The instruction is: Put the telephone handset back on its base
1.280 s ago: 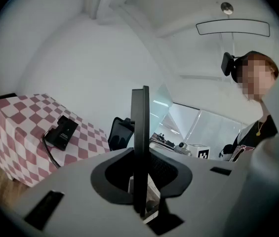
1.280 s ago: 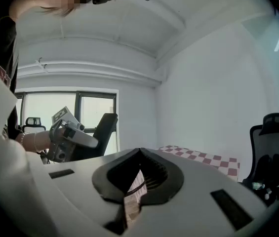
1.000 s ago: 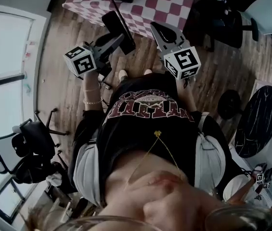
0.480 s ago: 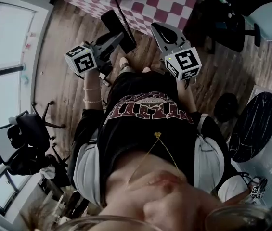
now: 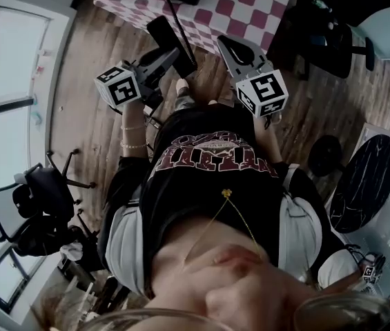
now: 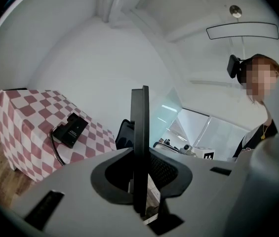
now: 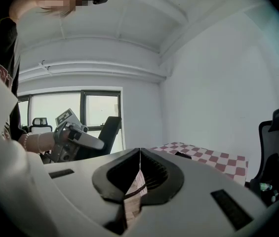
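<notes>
**Handset held off the table, base waiting**

Left gripper (image 5: 157, 62): jaws part-way closed, clamped on the black handset (image 6: 140, 127), which stands edge-on between them, held out over the wood floor just short of the near table edge. Right gripper (image 7: 139, 154): jaws together, nothing in them, level beside the left. Base (image 6: 70, 129) sits farther off on the checkered table (image 5: 239, 5), its coiled cord (image 6: 54, 151) trailing over the near edge.
</notes>
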`<state>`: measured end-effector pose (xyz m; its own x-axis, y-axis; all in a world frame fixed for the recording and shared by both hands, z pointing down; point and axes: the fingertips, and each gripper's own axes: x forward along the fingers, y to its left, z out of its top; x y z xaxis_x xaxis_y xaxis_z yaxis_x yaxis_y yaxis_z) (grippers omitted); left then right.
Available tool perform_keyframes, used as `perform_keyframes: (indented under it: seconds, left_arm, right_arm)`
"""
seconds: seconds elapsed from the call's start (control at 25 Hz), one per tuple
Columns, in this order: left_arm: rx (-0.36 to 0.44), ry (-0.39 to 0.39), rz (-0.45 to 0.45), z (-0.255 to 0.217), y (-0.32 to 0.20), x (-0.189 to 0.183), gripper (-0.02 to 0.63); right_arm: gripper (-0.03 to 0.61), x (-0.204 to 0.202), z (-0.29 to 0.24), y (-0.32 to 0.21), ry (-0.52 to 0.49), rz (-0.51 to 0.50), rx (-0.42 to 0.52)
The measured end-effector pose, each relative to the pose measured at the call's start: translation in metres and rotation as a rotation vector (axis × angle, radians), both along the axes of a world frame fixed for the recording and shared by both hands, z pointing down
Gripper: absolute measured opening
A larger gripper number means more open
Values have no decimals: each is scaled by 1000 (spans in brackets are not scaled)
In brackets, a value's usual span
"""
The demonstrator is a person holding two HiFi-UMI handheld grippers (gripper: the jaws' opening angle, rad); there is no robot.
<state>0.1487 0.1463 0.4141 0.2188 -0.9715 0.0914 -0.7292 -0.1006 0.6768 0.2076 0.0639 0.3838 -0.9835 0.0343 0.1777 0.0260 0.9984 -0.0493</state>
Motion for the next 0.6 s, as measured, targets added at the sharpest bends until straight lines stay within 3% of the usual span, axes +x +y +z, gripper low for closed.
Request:
perform_keyframes:
  seconds: [0.6]
  left_arm:
    - [-22,27,92,9,-17,-72,81]
  right_arm:
    - [20,-72,5,-11,35,59,17]
